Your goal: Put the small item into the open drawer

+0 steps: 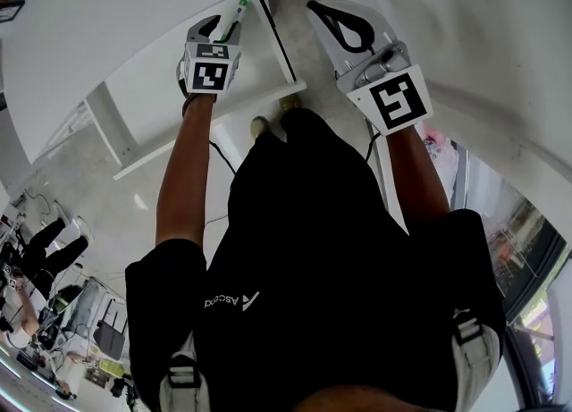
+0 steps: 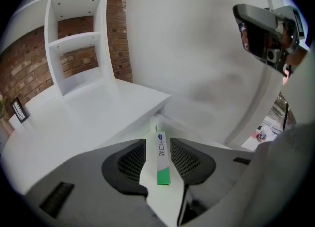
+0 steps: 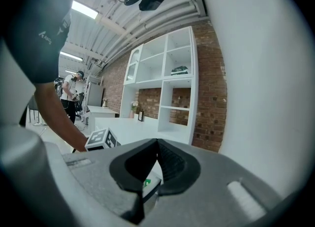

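The small item (image 2: 162, 157), one slim white box with a green end and a blue mark, lies lengthwise in the gap of the left claw (image 2: 158, 141). That claw's jaws stand apart. The right pad is just beside the box, and a strip of white shows between the box and the left pad. Whether either pad touches the box cannot be told.

In the head view the small item (image 1: 239, 10) sits at the tips of the left claw (image 1: 223, 24), green end outermost. It is at the edge of the white table (image 1: 107, 8), over the far corner of the one open drawer (image 1: 152, 106). The views do not settle whether it rests on the drawer.

The right claw (image 1: 315, 5) is well apart on the other side, up by the plain white wall (image 1: 483, 35). In the right gripper view its jaws meet at the tips (image 3: 157, 142) with nothing between them. The small item (image 3: 146, 182) shows below them, beyond the jaws.

There are two claws, each with one marker cube, and one table. One white shelf unit (image 2: 74, 34) stands on the table against the brick wall (image 2: 118, 24). One small picture frame (image 2: 19, 110) stands at the table's far end. A second person (image 3: 74, 90) stands far back in the room.
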